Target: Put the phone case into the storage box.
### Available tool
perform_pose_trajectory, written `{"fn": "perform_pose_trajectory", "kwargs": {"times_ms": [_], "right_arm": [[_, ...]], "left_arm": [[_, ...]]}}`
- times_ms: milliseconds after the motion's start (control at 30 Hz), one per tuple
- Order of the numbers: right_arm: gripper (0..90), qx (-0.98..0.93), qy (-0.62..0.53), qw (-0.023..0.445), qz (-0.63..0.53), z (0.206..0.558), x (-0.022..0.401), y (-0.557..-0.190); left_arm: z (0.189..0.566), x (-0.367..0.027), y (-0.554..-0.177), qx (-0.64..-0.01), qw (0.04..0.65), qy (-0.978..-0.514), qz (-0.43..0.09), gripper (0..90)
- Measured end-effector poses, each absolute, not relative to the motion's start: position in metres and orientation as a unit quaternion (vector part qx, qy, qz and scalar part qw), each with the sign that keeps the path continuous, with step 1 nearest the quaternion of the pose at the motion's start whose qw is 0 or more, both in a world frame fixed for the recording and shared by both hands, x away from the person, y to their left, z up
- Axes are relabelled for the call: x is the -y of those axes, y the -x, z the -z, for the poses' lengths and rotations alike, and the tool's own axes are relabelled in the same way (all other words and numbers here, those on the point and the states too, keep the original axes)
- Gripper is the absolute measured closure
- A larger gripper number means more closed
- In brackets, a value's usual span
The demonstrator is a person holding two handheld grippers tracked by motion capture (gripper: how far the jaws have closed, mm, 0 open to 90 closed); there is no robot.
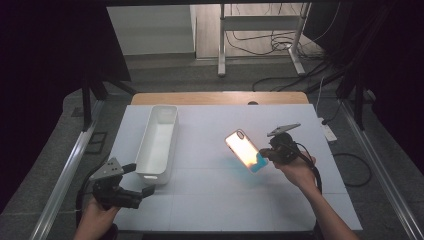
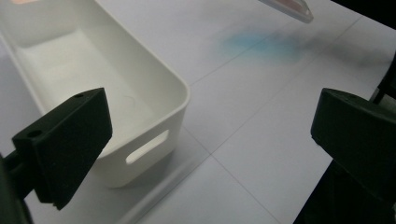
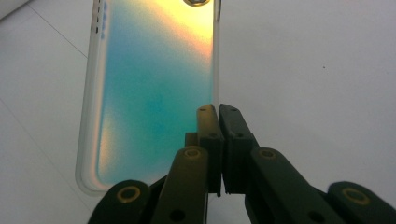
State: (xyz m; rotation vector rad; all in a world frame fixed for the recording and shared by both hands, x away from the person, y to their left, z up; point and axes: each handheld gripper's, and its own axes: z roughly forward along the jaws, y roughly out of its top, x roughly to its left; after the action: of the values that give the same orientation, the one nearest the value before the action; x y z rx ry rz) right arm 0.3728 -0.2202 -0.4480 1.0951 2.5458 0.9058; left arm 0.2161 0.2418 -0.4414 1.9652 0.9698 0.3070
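A: Entry, table state. What is in the right gripper [image 1: 270, 152]?

B: A phone case [image 1: 244, 149], a thin, flat rectangle with rounded corners. Clear rim, glossy iridescent back running from orange-yellow at the camera-hole end to teal at the gripped end. In the right gripper view the jaws are pinched nearly together on one long edge of the case [image 3: 154, 88], near its lower end.

A: Is it lying on the table?

B: No. In the high view it is held tilted above the white table [image 1: 215, 200], right of centre, with a faint blue tint on the surface beneath it. The left gripper view catches that same blue smear and a corner of the case [image 2: 292, 8] above it.

A: Left gripper [image 1: 137, 180]?

B: Jaws spread wide, nothing between them. Matte black blocky pads, with small holes. It sits near the table's front left corner, just beside the short end of the bin [image 1: 157, 142].

A: Describe the bin.

B: Long white plastic tub, smooth walls, rounded corners, a slot handle cut in the near end [image 2: 147, 147]. It sits left of centre, well apart from the case.
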Motion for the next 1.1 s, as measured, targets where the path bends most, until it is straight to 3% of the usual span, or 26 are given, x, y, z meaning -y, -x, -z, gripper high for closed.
{"fn": "perform_pose_trajectory", "kwargs": {"times_ms": [1100], "right_arm": [[88.0,-0.859,-0.348,0.132,-0.352,0.432,0.211,-0.361]], "left_arm": [[0.425,-0.161,-0.287,-0.344,0.457,-0.816,-0.082,0.0]]}}
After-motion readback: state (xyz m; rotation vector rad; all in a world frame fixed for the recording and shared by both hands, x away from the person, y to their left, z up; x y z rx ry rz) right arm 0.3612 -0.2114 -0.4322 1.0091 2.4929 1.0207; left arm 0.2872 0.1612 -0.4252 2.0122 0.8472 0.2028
